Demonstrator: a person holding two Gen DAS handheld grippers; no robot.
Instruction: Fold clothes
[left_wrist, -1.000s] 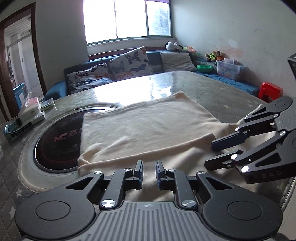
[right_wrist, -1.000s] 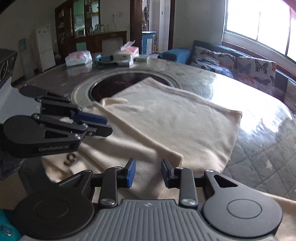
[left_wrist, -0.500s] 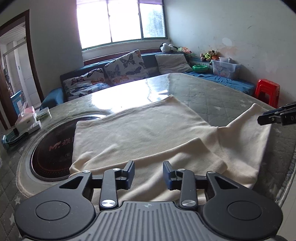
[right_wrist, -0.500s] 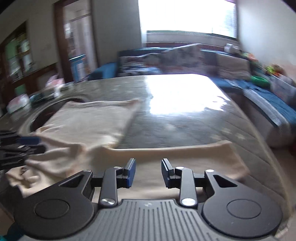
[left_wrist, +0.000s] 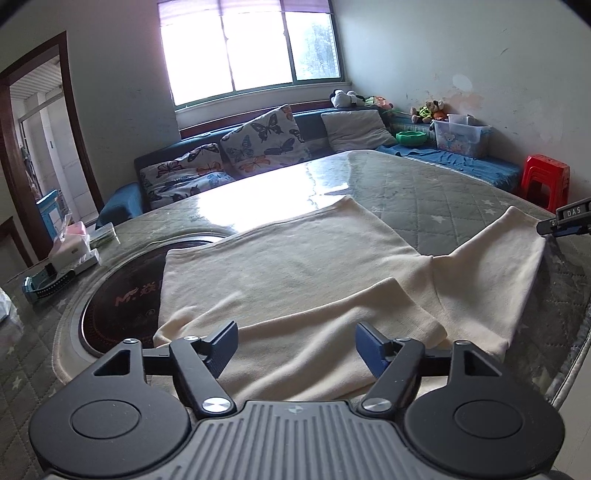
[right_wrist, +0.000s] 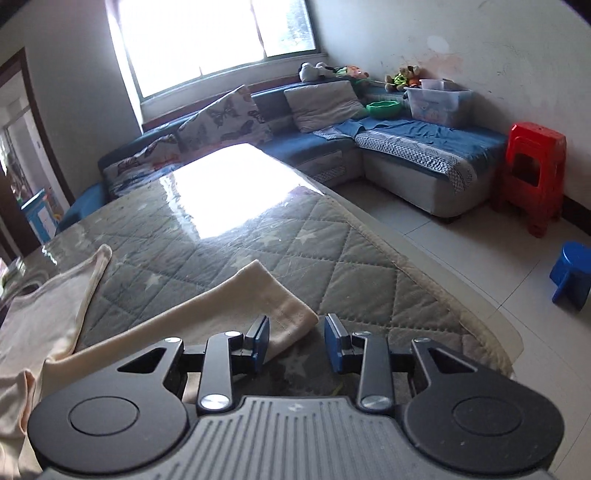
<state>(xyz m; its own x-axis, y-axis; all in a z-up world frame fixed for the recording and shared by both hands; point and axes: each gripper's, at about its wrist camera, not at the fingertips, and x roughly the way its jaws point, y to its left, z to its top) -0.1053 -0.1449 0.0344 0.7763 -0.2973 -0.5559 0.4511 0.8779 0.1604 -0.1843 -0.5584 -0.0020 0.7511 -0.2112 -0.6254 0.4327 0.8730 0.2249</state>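
Observation:
A cream long-sleeved garment (left_wrist: 295, 273) lies flat on the quilted table (left_wrist: 443, 206). One sleeve is folded across its near part; the other sleeve (left_wrist: 495, 266) stretches out to the right. My left gripper (left_wrist: 295, 341) is open and empty, just above the garment's near edge. My right gripper (right_wrist: 296, 341) is open and empty at the cuff (right_wrist: 284, 310) of the stretched sleeve; its left finger is over the cuff edge. Its tip shows at the right edge of the left wrist view (left_wrist: 565, 221).
A round dark hob (left_wrist: 122, 291) is set in the table under the garment's left side. Boxes and tissues (left_wrist: 66, 254) sit at the table's far left. The table's edge (right_wrist: 443, 280) runs close on the right, with floor, a red stool (right_wrist: 532, 177) and a blue stool (right_wrist: 572, 273) beyond.
Both grippers have opened wider. My right gripper swung away from the left one to the right, drew the sleeve out, and now sits at its cuff. My left gripper rose and drew back slightly.

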